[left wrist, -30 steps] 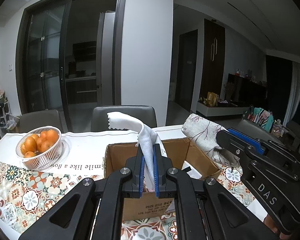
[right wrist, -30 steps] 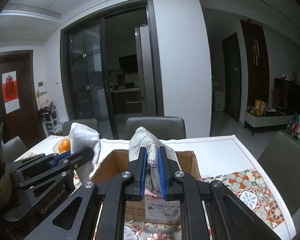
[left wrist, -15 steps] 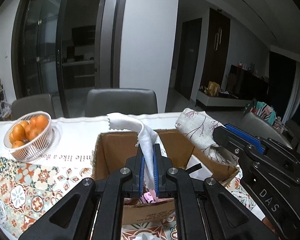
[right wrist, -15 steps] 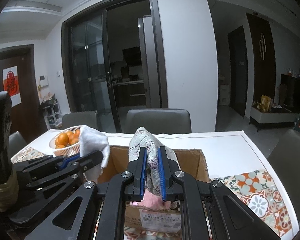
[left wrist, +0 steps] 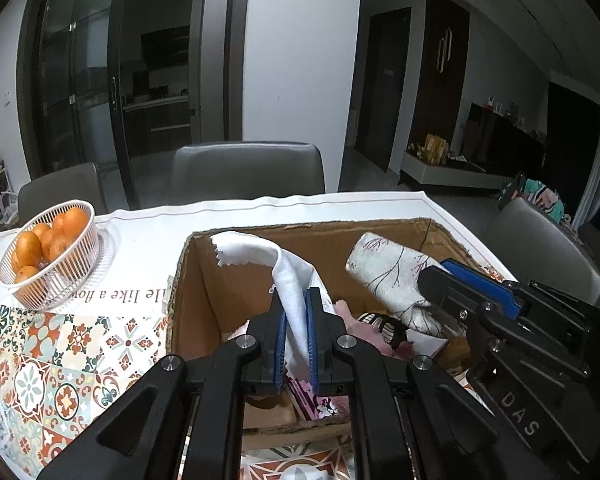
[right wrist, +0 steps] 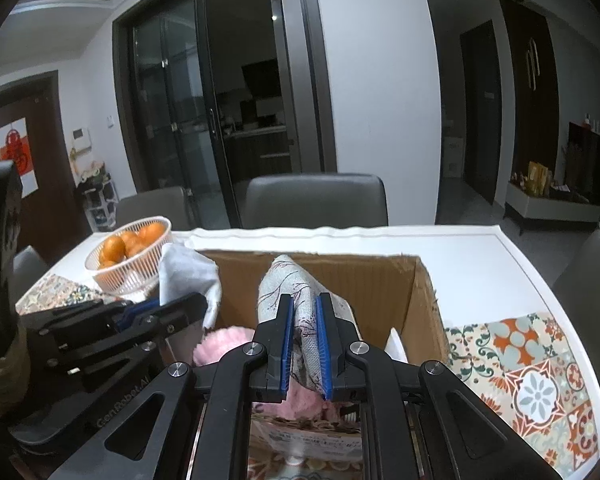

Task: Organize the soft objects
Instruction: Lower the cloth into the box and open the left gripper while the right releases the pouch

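Cloths, 2: white cloth clamped in left gripper, patterned cloth clamped in right gripper, both now lowered from above into cardboard box, release likely pending.

A white basket of oranges stands on the patterned tablecloth.

Left claw clamped on white cloth — right claw clamped on patterned cloth.
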Demonstrator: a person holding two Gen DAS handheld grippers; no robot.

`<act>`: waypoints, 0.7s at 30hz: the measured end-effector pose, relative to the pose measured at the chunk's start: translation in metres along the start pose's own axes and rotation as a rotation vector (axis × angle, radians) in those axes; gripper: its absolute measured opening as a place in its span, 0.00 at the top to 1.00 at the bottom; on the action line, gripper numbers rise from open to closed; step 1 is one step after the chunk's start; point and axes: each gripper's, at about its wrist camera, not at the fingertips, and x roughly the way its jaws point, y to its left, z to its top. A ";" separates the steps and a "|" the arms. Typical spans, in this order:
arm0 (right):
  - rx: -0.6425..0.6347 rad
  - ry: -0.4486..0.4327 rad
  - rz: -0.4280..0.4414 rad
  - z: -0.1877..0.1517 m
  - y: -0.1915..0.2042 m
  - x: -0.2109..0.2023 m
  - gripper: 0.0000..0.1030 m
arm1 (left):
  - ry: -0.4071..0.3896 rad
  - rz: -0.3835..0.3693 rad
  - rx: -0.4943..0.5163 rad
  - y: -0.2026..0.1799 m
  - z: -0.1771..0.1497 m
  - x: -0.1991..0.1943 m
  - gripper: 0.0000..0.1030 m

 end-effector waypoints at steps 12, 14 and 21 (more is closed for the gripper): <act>0.054 -0.009 -0.027 -0.002 -0.014 -0.002 0.66 | -0.020 0.045 -0.005 0.000 0.000 -0.010 0.62; 0.056 -0.011 -0.029 -0.002 -0.014 -0.005 0.66 | -0.030 0.055 -0.006 0.000 0.000 -0.015 0.62; 0.050 -0.021 -0.025 -0.003 -0.008 -0.024 0.66 | -0.066 0.079 -0.019 0.001 -0.001 -0.042 0.62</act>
